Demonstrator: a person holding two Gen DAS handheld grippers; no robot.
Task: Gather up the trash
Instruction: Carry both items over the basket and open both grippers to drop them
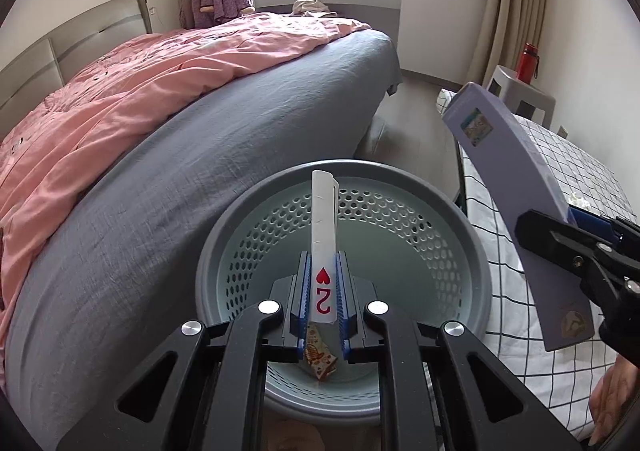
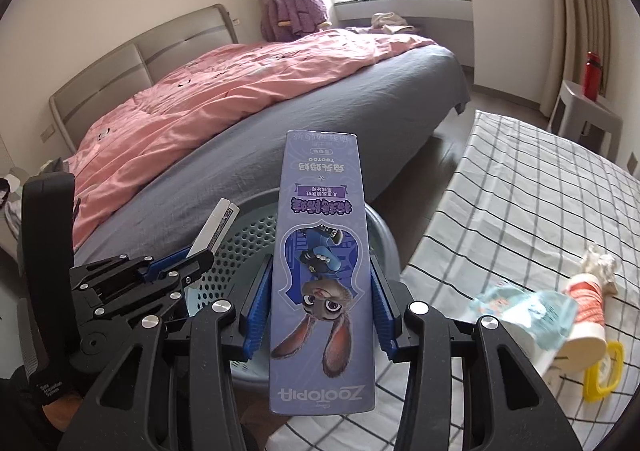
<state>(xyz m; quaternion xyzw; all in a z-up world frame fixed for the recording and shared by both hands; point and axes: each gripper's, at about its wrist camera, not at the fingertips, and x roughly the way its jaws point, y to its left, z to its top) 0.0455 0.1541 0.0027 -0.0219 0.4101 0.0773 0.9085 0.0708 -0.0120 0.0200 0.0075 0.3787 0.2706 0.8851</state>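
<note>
My left gripper (image 1: 323,283) is shut on a bent playing card (image 1: 323,235), a two of hearts, held over the grey-green perforated trash basket (image 1: 420,251). A crumpled wrapper (image 1: 320,359) lies on the basket floor. My right gripper (image 2: 320,291) is shut on a long purple Zootopia box (image 2: 320,251), held to the right of the basket (image 2: 240,247). In the left wrist view the box (image 1: 516,187) and right gripper (image 1: 576,247) are at the right. In the right wrist view the left gripper (image 2: 176,263) with the card (image 2: 212,227) is at the left.
A bed with a grey sheet (image 1: 200,155) and pink duvet (image 1: 140,91) is left of the basket. A checked-cloth surface (image 2: 520,211) at the right holds a crumpled blue wrapper (image 2: 520,311), a cup (image 2: 584,303), a tissue and a yellow ring. A stool with a red bottle (image 2: 592,75) stands behind.
</note>
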